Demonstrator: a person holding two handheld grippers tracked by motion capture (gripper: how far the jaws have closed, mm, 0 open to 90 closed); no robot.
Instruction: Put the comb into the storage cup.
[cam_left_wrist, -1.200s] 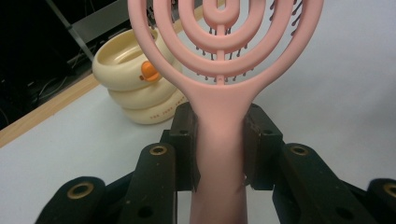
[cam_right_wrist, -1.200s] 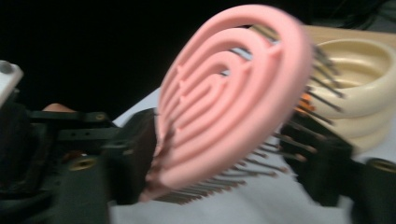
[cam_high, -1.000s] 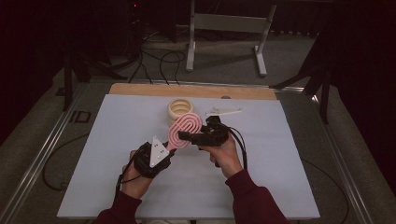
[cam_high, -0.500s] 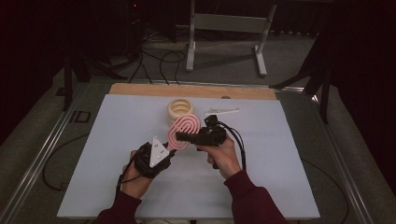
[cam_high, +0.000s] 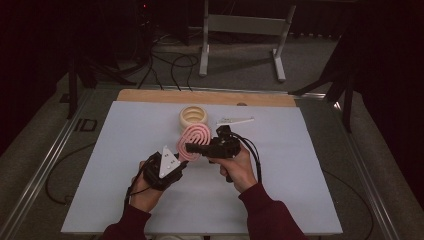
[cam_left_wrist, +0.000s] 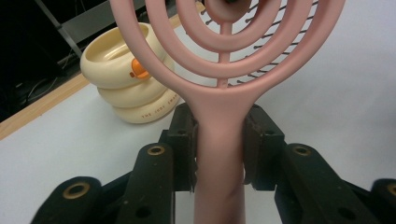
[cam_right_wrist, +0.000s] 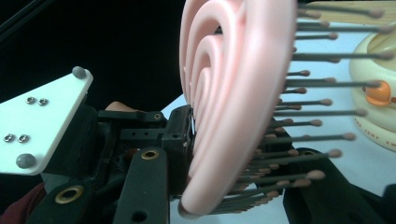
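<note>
**Pink brush pinched at both ends**

Pink plastic, stiff and light: the left gripper (cam_left_wrist: 219, 140) pinches the hairbrush (cam_left_wrist: 224, 70) at its neck, and the right gripper (cam_right_wrist: 224, 154), whose jaws have just been closing, clamps the rim of the head. It hangs above the table (cam_high: 125, 150), just in front of the cream ringed container (cam_high: 193, 116), contents unseen. Smooth handle may slip; neck grips best, bristles bend.

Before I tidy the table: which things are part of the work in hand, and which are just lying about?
In use:
pink hairbrush
left claw, shut on its handle
right claw, shut on its head

Lying about:
cream ringed container
white flat piece
</note>
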